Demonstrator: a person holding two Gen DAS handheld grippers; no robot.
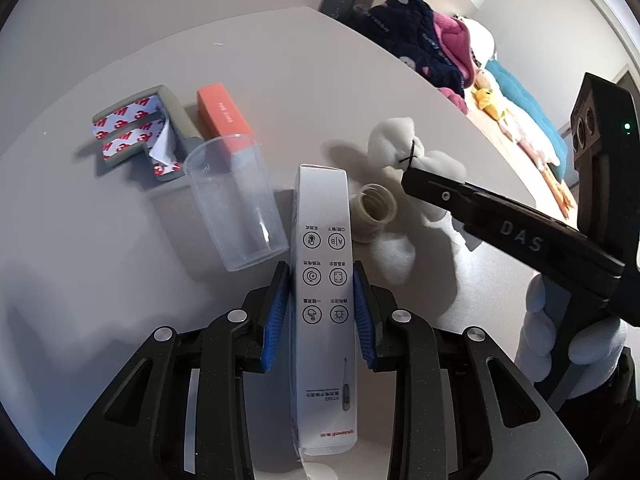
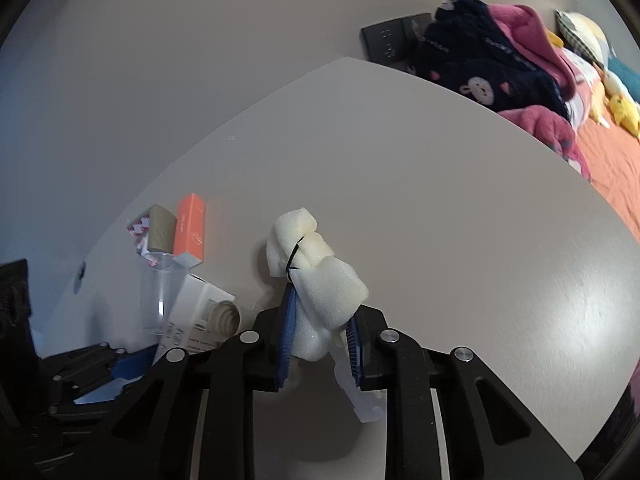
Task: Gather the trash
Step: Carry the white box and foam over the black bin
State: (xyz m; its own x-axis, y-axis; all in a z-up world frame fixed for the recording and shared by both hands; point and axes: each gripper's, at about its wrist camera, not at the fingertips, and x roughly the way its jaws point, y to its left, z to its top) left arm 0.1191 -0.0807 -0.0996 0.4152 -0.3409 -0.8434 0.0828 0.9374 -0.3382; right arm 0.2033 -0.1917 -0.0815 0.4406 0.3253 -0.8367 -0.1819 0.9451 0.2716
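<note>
We clamp a white carton in our left gripper; our right gripper pinches tied foam above the table.

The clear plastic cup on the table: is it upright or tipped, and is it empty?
Upright and empty: the clear plastic cup stands mouth up, and nothing shows through it.

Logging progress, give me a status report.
Left tool shut on white box. Right tool shut on foam bundle. Clear cup, orange box remain.
</note>
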